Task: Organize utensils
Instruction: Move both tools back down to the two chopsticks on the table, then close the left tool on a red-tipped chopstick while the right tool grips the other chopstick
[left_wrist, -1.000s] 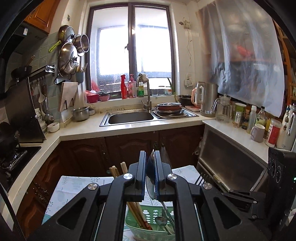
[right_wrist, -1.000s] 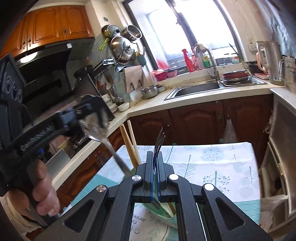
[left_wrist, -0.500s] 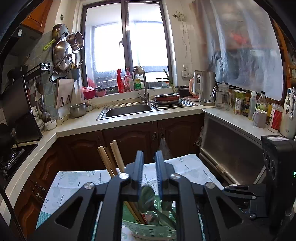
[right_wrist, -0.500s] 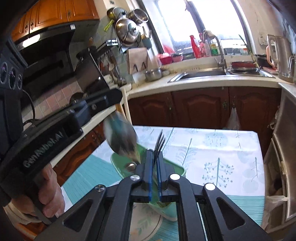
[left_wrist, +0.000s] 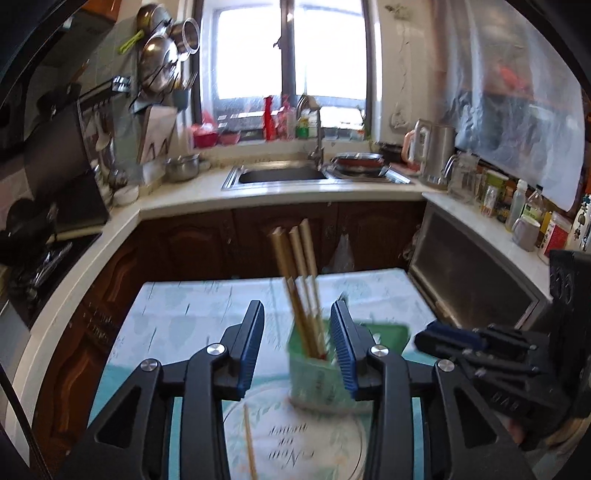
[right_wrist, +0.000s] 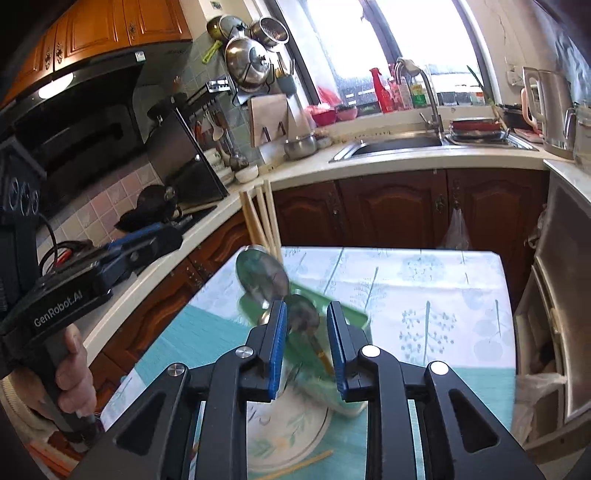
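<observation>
A green utensil holder (left_wrist: 314, 369) stands on a patterned plate (left_wrist: 332, 443) on the table. Wooden chopsticks (left_wrist: 295, 273) stick up out of it. My left gripper (left_wrist: 297, 347) hangs just short of it. Its jaws are opening, with the holder and chopsticks in the gap but untouched. In the right wrist view two metal spoons (right_wrist: 264, 277) lean out of the holder (right_wrist: 343, 314). My right gripper (right_wrist: 306, 343) is over it. Its jaws are opening too, and the pads press on nothing. A loose chopstick (left_wrist: 249, 443) lies on the plate.
The table (left_wrist: 184, 314) carries a leaf-print cloth. A person's hand (right_wrist: 74, 373) holds the left gripper (right_wrist: 162, 240) at the left. Dark cabinets, a counter with a sink (left_wrist: 280, 175) and a stove (right_wrist: 159, 210) ring the table. A steel appliance (left_wrist: 472, 280) stands close on the right.
Both grippers were shut, the left on a spoon and the right on a fork. Both have opened and dropped lower; the spoon now leans in the green holder.
</observation>
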